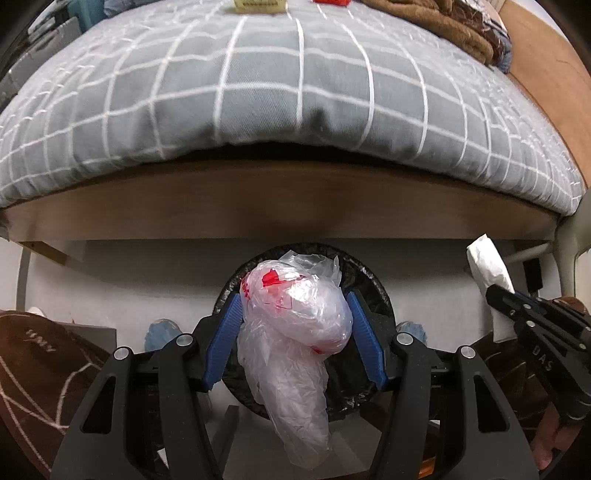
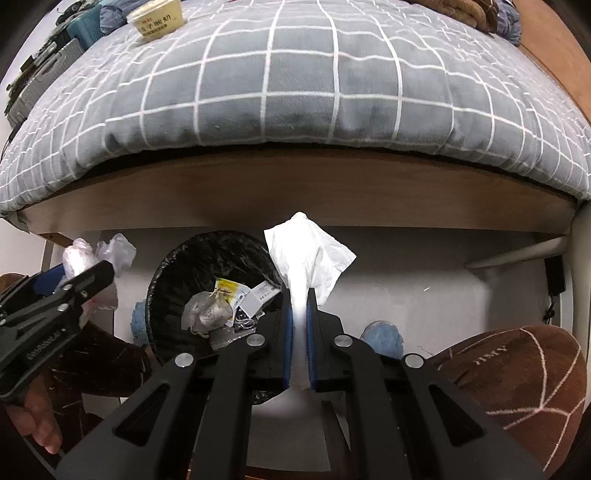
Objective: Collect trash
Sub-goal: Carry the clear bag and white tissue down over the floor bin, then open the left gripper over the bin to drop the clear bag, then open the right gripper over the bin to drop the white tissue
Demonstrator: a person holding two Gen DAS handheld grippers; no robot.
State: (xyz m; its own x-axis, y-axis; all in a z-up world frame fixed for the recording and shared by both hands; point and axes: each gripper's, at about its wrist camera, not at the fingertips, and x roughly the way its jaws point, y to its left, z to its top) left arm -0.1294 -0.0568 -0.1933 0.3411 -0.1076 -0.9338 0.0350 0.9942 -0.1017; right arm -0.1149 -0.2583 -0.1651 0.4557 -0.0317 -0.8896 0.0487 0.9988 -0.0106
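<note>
My left gripper [image 1: 293, 306] is shut on a clear crumpled plastic bag [image 1: 295, 332] with red print, held right over the black-lined trash bin [image 1: 373, 284] on the floor. In the right wrist view that bag [image 2: 92, 258] shows at the left edge. My right gripper [image 2: 300, 295] is shut on a white tissue [image 2: 306, 251] that sticks up past its blue pads [image 2: 288, 332]. It hangs just right of the bin [image 2: 173, 266], which holds wrappers and a small knotted bag [image 2: 207, 310]. The tissue [image 1: 487, 266] also shows at the right of the left wrist view.
A bed with a grey checked quilt [image 2: 295, 92] and a wooden frame [image 2: 295, 192] overhangs the bin. A paper tub [image 2: 157, 18] sits on the quilt. Brown slippers [image 2: 517, 380] and blue ones [image 2: 382, 338] lie on the white floor by the bin.
</note>
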